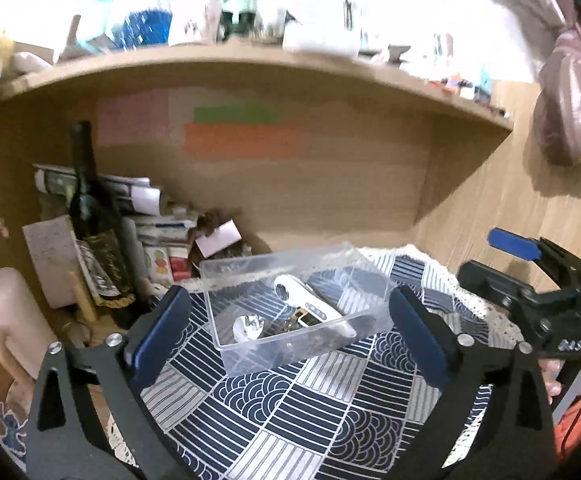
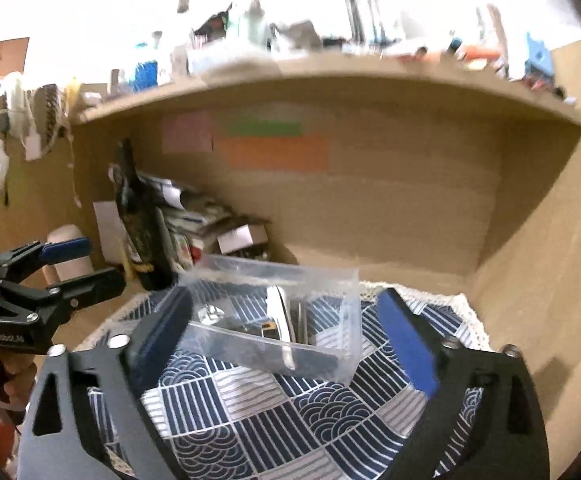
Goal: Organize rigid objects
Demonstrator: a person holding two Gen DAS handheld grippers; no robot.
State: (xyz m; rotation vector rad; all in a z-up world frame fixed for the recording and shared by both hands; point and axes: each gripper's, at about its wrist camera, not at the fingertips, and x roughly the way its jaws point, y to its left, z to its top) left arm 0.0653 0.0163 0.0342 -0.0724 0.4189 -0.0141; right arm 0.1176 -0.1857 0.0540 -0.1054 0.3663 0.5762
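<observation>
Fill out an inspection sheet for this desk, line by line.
Surface: patterned blue and white cloth over a wooden desk.
Job's things: clear plastic box on the cloth, holding a white gadget, a shiny piece and dark small parts.
Clutter: dark bottle, stacked papers and cartons at back left.
Grippers: left gripper open, empty; right gripper open, empty; both short of the box.
Cables: thin red cord at the right edge.
Surroundings: crowded wooden shelf above; coloured notes on the back panel.

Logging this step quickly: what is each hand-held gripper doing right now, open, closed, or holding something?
Left hand-held gripper: open, holding nothing, facing the clear plastic box.
Right hand-held gripper: open, holding nothing, facing the same box.
</observation>
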